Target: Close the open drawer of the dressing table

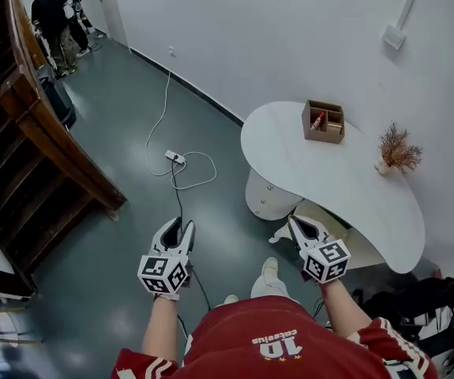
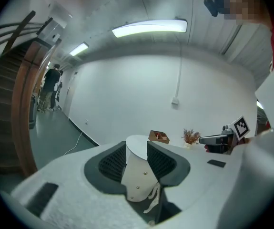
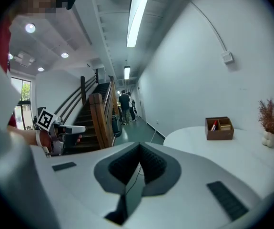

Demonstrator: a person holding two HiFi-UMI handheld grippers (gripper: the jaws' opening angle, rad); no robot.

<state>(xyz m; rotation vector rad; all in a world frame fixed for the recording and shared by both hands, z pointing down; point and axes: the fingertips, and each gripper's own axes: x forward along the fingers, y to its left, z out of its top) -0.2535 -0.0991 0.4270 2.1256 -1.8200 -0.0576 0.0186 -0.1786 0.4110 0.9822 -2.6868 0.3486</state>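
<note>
The white dressing table [image 1: 353, 188] stands against the wall at the right, with a rounded top and a drum-shaped base [image 1: 268, 196]. Under its near edge a pale drawer [image 1: 327, 215] juts out toward me. My left gripper [image 1: 181, 227] hangs over the grey floor, left of the table. Its jaws stand apart with nothing held, and the left gripper view shows the table base [image 2: 137, 178] through the gap. My right gripper [image 1: 301, 224] is just in front of the drawer. In the right gripper view its fingertips [image 3: 139, 148] meet, and nothing is between them.
A brown wooden box [image 1: 324, 121] and a dried plant in a vase [image 1: 396, 150] sit on the tabletop. A power strip [image 1: 175, 157] with white cable lies on the floor. A wooden staircase [image 1: 45, 140] fills the left. People [image 1: 53, 14] stand far down the corridor. Dark bags [image 1: 416, 300] lie at the right.
</note>
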